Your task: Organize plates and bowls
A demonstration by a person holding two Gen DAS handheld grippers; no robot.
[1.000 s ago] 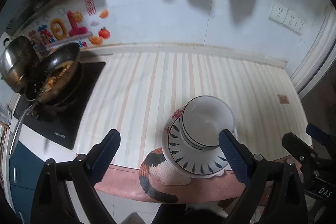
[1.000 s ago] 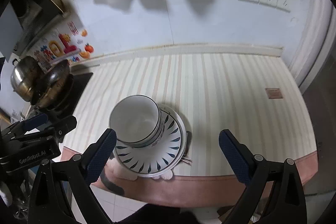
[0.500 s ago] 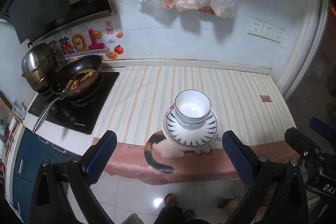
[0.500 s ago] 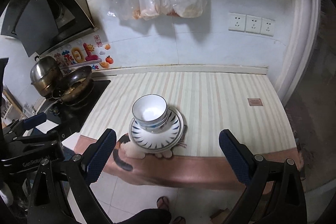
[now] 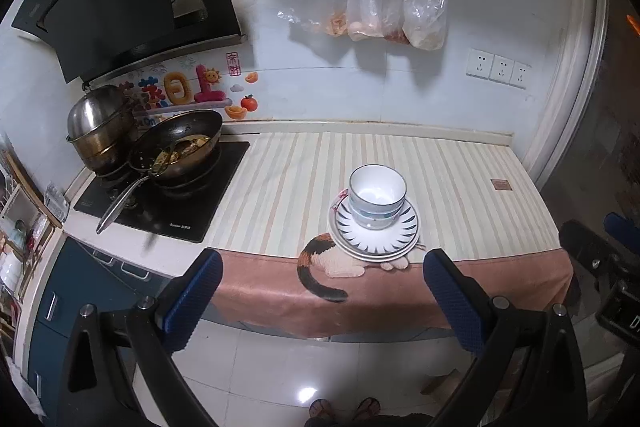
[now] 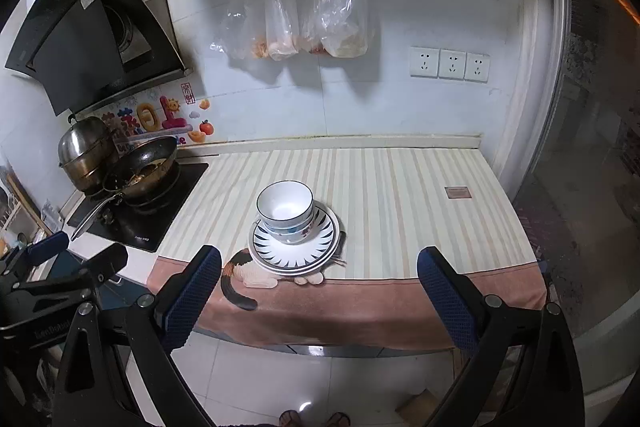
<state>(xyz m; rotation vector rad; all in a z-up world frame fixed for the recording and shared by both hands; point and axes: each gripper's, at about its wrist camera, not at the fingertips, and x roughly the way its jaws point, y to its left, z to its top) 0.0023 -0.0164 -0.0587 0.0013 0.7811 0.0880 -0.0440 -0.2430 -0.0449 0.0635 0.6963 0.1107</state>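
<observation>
1. The bowls [image 5: 377,201] are sitting nested, one inside another, right on top of the plates [image 5: 374,239], which are stacked too. The whole pile is resting near the front edge of the desk [image 5: 460,179].
2. That desk is wearing a striped cloth with a pinkish border hanging over the front, and the plates are covering part of a calico cat print [image 5: 320,267] on it.
3. The left gripper [image 5: 320,291] is hanging out in front of the desk, over the floor, jaws spread about as wide as they go and holding nothing at all. Blue pads are showing on both fingers.
4. The right gripper [image 6: 318,287] is doing the same thing: jaws standing wide apart, nothing between them, well short of the stack.
5. Each gripper is poking into the edge of the other's view, so they're sitting side by side.
6. Off to the left, a wok [image 5: 180,151] with food in it is sitting on a black cooktop [image 5: 168,203], with a steel pot [image 5: 100,131] just behind it.
7. Plastic bags [image 5: 372,11] are hanging on the wall above the desk, and a row of sockets [image 5: 498,69] is sitting to their right.
8. A person's sandalled feet [image 5: 344,409] are peeking in at the bottom on the tiled floor.
</observation>
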